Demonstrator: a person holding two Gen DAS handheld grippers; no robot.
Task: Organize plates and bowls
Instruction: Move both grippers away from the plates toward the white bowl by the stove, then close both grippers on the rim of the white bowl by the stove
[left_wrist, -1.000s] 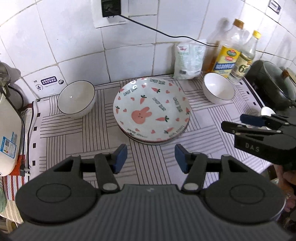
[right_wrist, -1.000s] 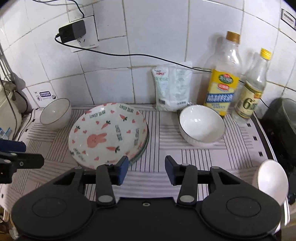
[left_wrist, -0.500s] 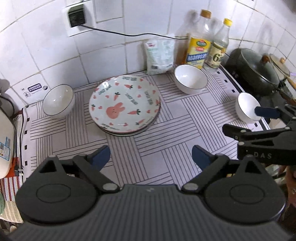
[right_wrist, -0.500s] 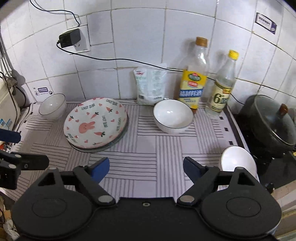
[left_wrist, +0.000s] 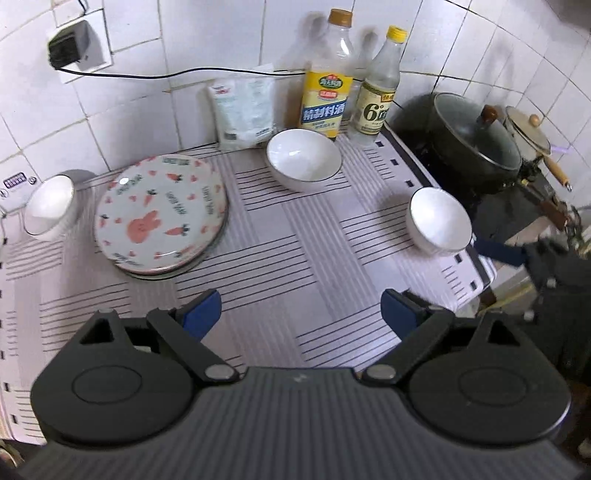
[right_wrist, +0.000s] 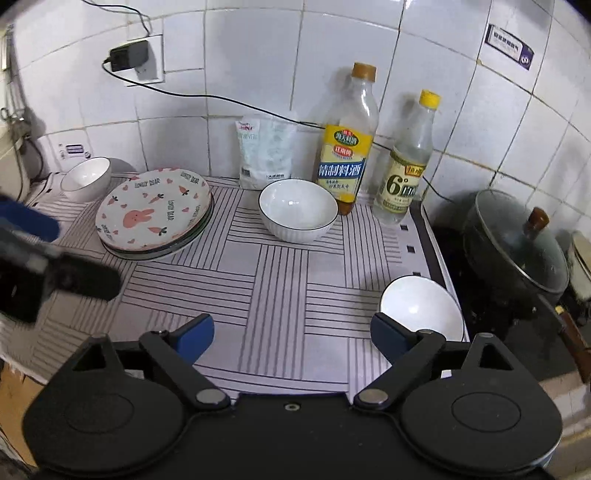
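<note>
A stack of plates, the top one with a pink rabbit and carrots, sits at the left of the striped mat. One white bowl stands left of the stack by the wall. A second bowl is in front of the bottles, and a third is near the mat's right edge. My left gripper is open over bare mat, well short of the plates. My right gripper is open, its right pad just beside the third bowl.
Two bottles and a white bag line the tiled back wall. A lidded dark pot sits on the stove to the right. A charger with its cable hangs on the wall. The mat ends at the counter's front edge.
Both grippers went from half shut to wide open and drew back from the plate stack toward the front right. More of the counter, the stove and the third bowl came into view.
</note>
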